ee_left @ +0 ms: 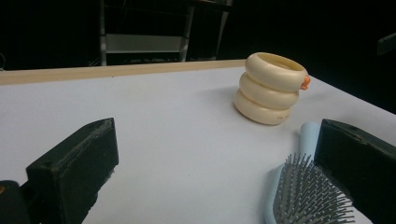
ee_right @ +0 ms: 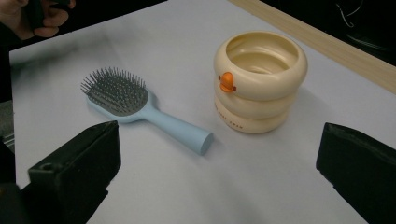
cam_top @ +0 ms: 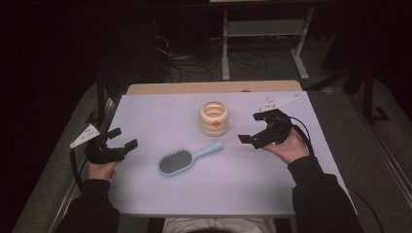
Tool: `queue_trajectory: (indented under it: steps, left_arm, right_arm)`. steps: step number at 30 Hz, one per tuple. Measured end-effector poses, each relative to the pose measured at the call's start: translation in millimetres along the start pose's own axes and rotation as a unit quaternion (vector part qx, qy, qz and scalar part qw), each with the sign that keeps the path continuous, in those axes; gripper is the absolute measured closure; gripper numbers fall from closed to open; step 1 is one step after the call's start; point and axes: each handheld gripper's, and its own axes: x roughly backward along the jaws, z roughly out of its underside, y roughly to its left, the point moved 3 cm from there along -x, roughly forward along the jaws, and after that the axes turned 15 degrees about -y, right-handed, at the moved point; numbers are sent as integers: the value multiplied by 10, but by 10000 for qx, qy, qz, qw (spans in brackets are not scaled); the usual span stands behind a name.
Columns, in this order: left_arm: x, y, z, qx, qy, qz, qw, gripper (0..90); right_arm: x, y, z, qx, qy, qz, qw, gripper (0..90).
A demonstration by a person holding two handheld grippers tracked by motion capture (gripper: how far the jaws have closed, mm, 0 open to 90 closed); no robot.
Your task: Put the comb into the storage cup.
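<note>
Dark room, pale bench (cam_top: 145,189). A brush (cam_top: 187,158) lies mid-bench, near a cup (cam_top: 214,118). Left tool (cam_top: 118,142) and right tool (cam_top: 252,128) hover wide open, empty, flanking both, probably ready to reach in.

Blue hairbrush (cam_top: 182,160) flat (bristles up), near upright cream ringed cup (cam_top: 214,118).

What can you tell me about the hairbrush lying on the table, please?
The hairbrush is pale blue, plastic by the look, with a dark grey oval pad of bristles facing up and a straight rounded handle. It lies flat on the white table, handle pointing toward the cream ringed cup but apart from it. Neither gripper touches it.
</note>
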Motion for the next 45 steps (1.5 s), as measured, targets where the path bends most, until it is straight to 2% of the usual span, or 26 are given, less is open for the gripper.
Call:
queue_trajectory:
  steps: [21, 29, 33, 35, 39, 41, 42, 43, 44, 45]
  left_arm:
    - [5, 5, -6, 8, -29, 12, 10000, 0]
    - [3, 6, -7, 3, -30, 20, 10000, 0]
    - [6, 7, -9, 4, -34, 20, 10000, 0]
    - [6, 7, -10, 5, -38, 22, 10000, 0]
    - [4, 8, -8, 7, -34, 24, 10000, 0]
    - [3, 7, -7, 6, -32, 30, 10000, 0]
    - [3, 6, -8, 0, -32, 29, 10000, 0]
    - [3, 6, -8, 3, -34, 31, 10000, 0]
    - [3, 7, -8, 2, -33, 31, 10000, 0]
    - [2, 7, -8, 4, -34, 31, 10000, 0]
  right_arm:
    - [-348, 136, -147, 181, 195, -389, 9989, 68]
    - [-473, 148, -178, 217, 305, -537, 9979, 142]
    - [-521, 161, -184, 252, 371, -620, 9971, 206]
    - [-568, 179, -182, 289, 411, -752, 9959, 285]
    - [-612, 191, -171, 336, 416, -770, 9956, 336]
    - [-651, 205, -158, 421, 418, -736, 9955, 443]
    - [-651, 205, -158, 421, 418, -736, 9955, 443]
    - [-679, 209, -151, 488, 457, -719, 9952, 515]
    - [-679, 209, -151, 488, 457, -719, 9952, 515]
    - [-701, 218, -146, 511, 465, -745, 9948, 585]
